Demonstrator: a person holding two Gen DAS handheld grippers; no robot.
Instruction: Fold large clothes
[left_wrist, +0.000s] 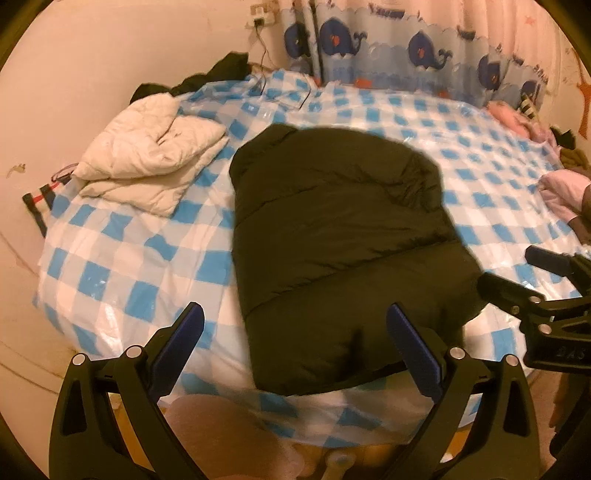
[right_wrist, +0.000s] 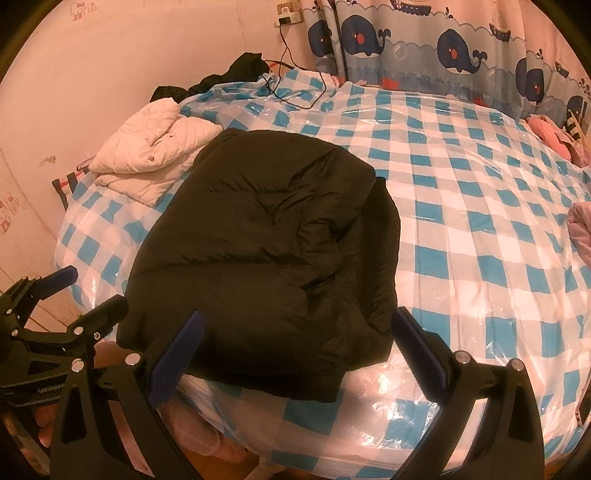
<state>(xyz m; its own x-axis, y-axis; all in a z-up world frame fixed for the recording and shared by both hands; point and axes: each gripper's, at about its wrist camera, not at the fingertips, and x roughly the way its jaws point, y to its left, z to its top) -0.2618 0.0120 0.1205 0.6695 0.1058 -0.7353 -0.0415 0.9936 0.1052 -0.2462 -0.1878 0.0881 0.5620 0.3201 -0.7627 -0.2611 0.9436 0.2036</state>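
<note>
A bed (left_wrist: 122, 236) fills most of both views, covered in a blue-and-white checked sheet under a glossy clear plastic layer that catches the warm light. A black puffy jacket (left_wrist: 332, 243), folded into a thick rectangle, lies on the near middle of the bed, its lower edge close to the bed's near side. A folded cream quilted garment (left_wrist: 147, 162) sits near the far left corner, apart from the jacket in the left wrist view. Behind it, dark clothing (right_wrist: 221, 79) is heaped against the pale wall (left_wrist: 92, 74), and a black cable (right_wrist: 284, 48) runs down from a wall socket (right_wrist: 288, 16) onto the sheet. A curtain with blue whales (right_wrist: 424, 48) hangs along the far side. Pink fabric (left_wrist: 557, 192) is piled at the right edge.

The left gripper (left_wrist: 295, 325) hovers over the jacket's near edge, jaws spread wide, gripping nothing. The right gripper (right_wrist: 299, 328) does likewise, wide apart and empty.
</note>
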